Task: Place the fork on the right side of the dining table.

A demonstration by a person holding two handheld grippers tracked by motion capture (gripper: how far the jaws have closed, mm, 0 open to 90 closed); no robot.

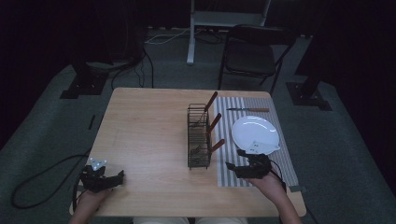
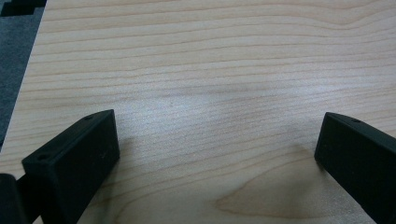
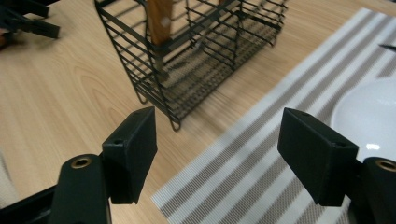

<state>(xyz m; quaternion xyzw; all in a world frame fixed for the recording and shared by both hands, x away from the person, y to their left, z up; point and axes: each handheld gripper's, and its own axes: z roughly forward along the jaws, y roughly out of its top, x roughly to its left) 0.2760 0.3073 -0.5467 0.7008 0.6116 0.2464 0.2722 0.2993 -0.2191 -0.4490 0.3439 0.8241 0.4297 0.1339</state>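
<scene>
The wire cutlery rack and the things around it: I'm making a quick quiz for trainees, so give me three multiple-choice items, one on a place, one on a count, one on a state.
1. Where does the white plate lie?
A. on the striped mat
B. on the bare wood
C. inside the rack

2. How many wooden handles stick up out of the wire rack?
A. one
B. three
C. five

3. How do the right tongs stand?
A. shut on a fork
B. shut on the plate
C. open, with nothing between them

Answers: 1 A, the mat's stripes show all around the plate; 2 B, the high view shows three brown handles; 3 C, the right gripper view shows only mat and table in the gap.
</scene>
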